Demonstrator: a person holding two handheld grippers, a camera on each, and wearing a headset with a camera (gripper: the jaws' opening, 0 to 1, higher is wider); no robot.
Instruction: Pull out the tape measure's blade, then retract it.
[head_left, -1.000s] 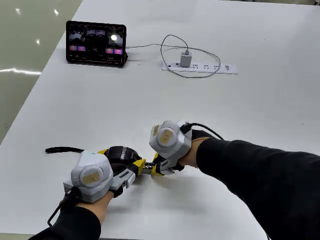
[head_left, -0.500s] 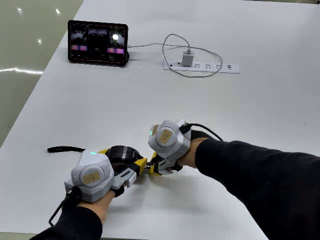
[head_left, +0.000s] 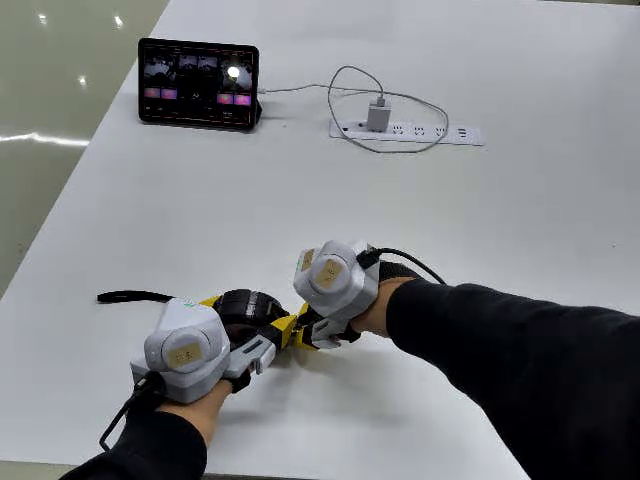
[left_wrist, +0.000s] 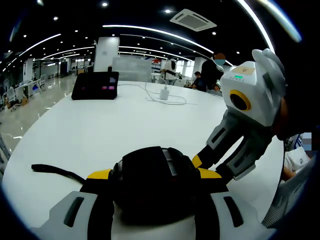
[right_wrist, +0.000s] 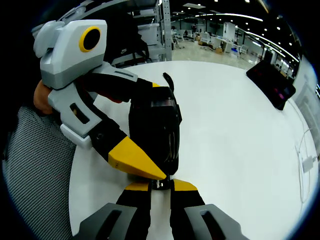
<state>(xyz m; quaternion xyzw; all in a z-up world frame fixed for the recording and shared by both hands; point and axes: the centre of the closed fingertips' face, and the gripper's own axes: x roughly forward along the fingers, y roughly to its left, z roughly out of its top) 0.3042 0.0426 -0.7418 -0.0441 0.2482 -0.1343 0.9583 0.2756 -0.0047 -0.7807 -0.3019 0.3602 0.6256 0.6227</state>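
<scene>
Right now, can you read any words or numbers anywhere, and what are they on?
Nothing reads clearly.
Left sticker, on left gripper: too small to read.
Right sticker, on right gripper: too small to read.
Green print on right gripper's housing: blurred.
Tablet screen: too small to read.

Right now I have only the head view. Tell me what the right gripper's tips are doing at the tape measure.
Observer: In its own view, the right gripper has its yellow tips together on the small metal hook at the blade's end.
Operator: Report how much blade is out.
Observer: Almost none. The hook sits right against the tape measure, at the case mouth.
Operator: Confirm the left gripper's hold.
Observer: The left gripper has the black case squarely between its jaws, a yellow tip on either side.
</scene>
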